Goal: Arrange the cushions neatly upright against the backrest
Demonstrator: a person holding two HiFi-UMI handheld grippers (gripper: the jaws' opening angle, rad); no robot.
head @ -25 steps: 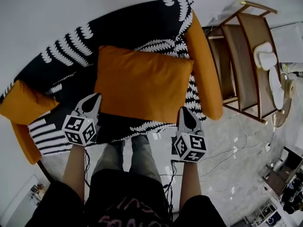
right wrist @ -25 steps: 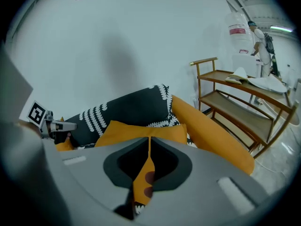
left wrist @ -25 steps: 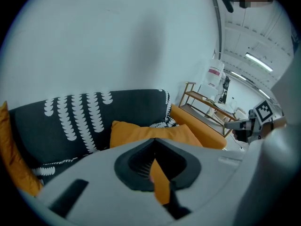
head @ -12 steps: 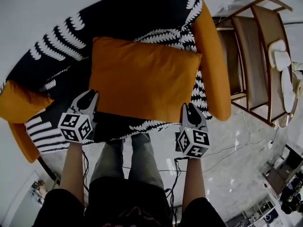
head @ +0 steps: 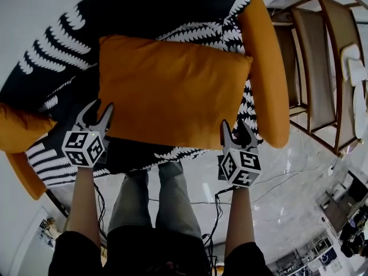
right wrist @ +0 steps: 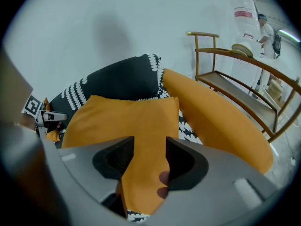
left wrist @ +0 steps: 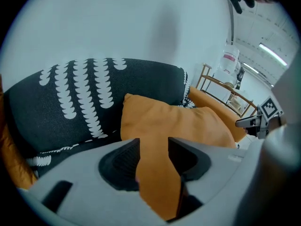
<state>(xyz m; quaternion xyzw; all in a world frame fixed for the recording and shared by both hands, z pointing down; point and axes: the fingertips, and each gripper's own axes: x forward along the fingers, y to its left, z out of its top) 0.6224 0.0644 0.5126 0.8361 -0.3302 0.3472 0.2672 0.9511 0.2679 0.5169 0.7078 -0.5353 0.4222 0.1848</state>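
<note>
I counted one large orange cushion [head: 172, 91] lying on the sofa [head: 132, 155] in the middle of the head view, with the black fern-print backrest [head: 144, 10] above it in the frame. A second, smaller orange piece [head: 20, 134] sat at the left edge; cushion or arm of the sofa, I could not tell. One long orange armrest [head: 267, 68] ran down the right side, and one wooden rack [head: 310, 68] stood beyond it at the far right.

I had two grippers. The left gripper [head: 99, 111] sat at the cushion's lower left corner and the right gripper [head: 237, 132] at its lower right corner. Both forearms [head: 83, 206] came up from the bottom of the frame, roughly parallel, either side of the legs [head: 152, 194]. Each tool was tipped forward and down toward the cushion.

Both pairs of jaws had just been opening. In the left gripper view the jaws stood apart with a strip of the cushion [left wrist: 155, 173] showing in the gap, not clamped. The right gripper view gave the same: jaws apart, the cushion's near corner [right wrist: 141, 182] in the gap, not pinched.
</note>
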